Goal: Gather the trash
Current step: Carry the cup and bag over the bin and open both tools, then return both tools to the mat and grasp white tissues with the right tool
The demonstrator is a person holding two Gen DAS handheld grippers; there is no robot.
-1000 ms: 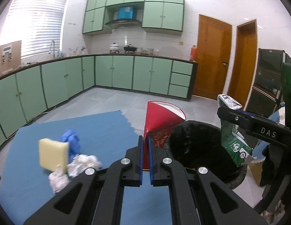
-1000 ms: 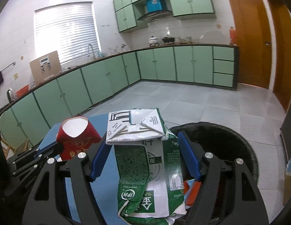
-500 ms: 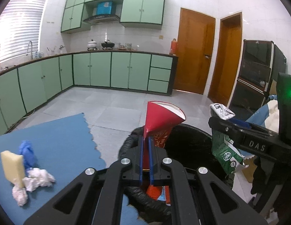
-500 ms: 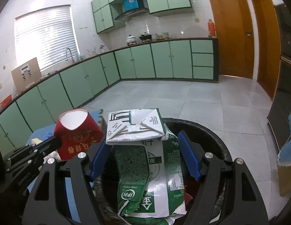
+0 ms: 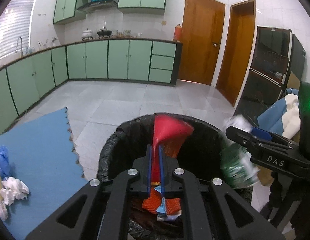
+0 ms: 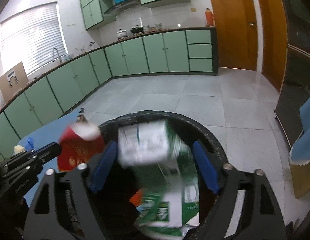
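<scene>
Hovering over the black-lined round bin (image 5: 123, 140), my left gripper (image 5: 154, 154) pinches the red paper cup (image 5: 171, 134); my right gripper (image 6: 155, 156), jaws just spreading, stands clear of the green-and-white carton (image 6: 167, 180).

The trash bin (image 5: 123, 140) is lined with a crinkled black plastic bag of dull sheen. The red paper cup (image 5: 171, 134) looks smooth, with a white inside (image 6: 86, 130). The green-and-white carton (image 6: 155, 156) is printed, creased card with a slight gloss. Both tools, left (image 5: 155, 170) and right (image 6: 155, 168), are matt black plastic with bright metal screws and blue pads (image 6: 205, 170). The bench (image 5: 35, 140) wears a matt blue foam mat; at its left edge lie crumpled white tissues (image 5: 13, 188). Floor tiles (image 5: 119, 104) shine grey.
</scene>
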